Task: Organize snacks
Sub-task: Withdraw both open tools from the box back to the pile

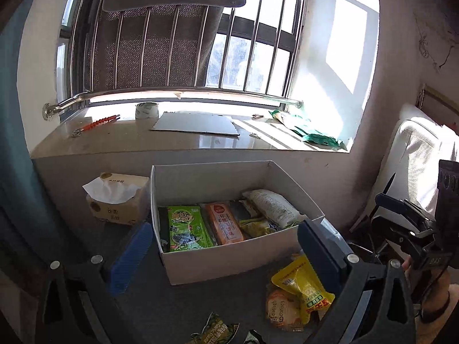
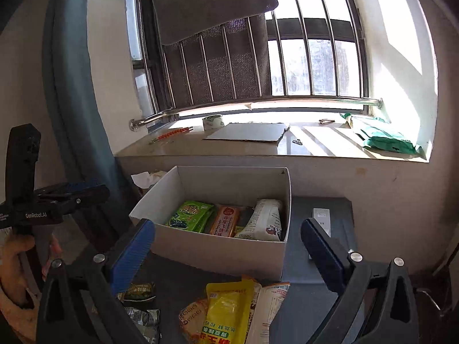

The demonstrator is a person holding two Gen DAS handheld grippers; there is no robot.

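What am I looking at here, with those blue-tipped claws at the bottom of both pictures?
Those are two hand-held grippers, one in each of a person's hands, each with a camera looking along its fingers. One picture comes from the left gripper, the other from the right gripper. Both are open and hold nothing. Ahead on the dark table stands a white box already holding a green packet, an orange packet and a white bag. Loose snacks wait in front, among them a yellow pouch. A tissue box sits left of the box, below a sunny windowsill.
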